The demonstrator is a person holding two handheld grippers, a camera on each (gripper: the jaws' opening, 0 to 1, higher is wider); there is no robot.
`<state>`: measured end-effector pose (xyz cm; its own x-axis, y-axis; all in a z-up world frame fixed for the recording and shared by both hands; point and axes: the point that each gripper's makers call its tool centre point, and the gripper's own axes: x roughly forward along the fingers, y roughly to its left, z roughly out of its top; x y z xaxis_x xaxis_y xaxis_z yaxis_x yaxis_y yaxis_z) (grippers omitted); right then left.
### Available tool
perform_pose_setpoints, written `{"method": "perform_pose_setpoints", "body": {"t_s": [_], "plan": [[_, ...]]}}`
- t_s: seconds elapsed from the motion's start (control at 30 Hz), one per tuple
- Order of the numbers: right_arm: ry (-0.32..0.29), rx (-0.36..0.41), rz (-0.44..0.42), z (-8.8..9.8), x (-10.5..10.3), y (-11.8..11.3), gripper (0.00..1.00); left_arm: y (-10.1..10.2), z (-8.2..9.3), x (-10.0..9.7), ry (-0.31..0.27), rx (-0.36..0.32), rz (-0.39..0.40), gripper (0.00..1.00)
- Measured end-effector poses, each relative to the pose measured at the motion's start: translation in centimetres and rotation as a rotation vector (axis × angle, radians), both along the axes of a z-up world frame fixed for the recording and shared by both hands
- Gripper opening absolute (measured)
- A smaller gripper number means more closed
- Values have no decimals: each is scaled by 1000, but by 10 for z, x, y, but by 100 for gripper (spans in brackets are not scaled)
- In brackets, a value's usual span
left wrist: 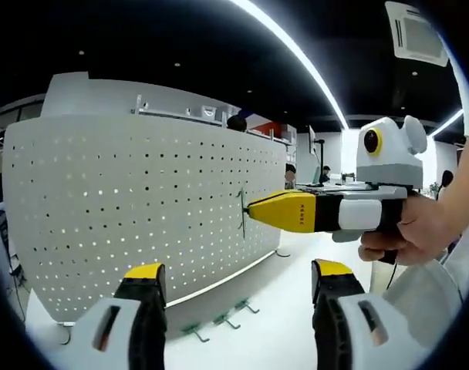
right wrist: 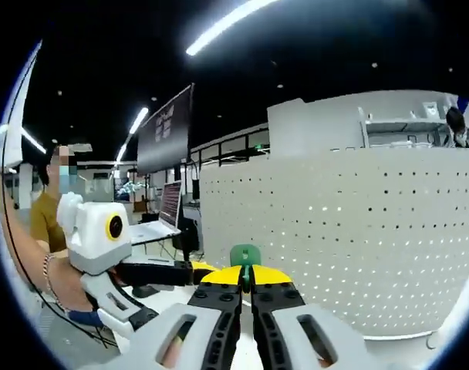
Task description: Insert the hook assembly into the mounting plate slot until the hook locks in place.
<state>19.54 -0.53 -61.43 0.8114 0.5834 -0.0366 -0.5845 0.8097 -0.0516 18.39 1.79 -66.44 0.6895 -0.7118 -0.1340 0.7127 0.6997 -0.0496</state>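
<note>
My right gripper [left wrist: 250, 211] is clamped on the hook [left wrist: 243, 213], tip at the pegboard [left wrist: 142, 208], not seated yet; left gripper [left wrist: 238, 279] hangs apart.

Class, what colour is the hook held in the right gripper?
Green. The hook shows best in the right gripper view, clamped in the right gripper.

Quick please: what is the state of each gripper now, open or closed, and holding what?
Left gripper: open, fingers apart, holding nothing.
Right gripper: closed on the small green metal hook, at the white perforated pegboard panel.
</note>
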Motion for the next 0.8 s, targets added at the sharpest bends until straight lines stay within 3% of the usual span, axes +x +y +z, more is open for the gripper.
{"method": "perform_pose_setpoints", "body": {"t_s": [0.27,0.8], "plan": [[18,6,-31,-3,5,-4,0,0,-1,1,-1,5,2,78],[20,94,-124,22,47,-18,0,13,-9,-6,17,26,-5,76]]}}
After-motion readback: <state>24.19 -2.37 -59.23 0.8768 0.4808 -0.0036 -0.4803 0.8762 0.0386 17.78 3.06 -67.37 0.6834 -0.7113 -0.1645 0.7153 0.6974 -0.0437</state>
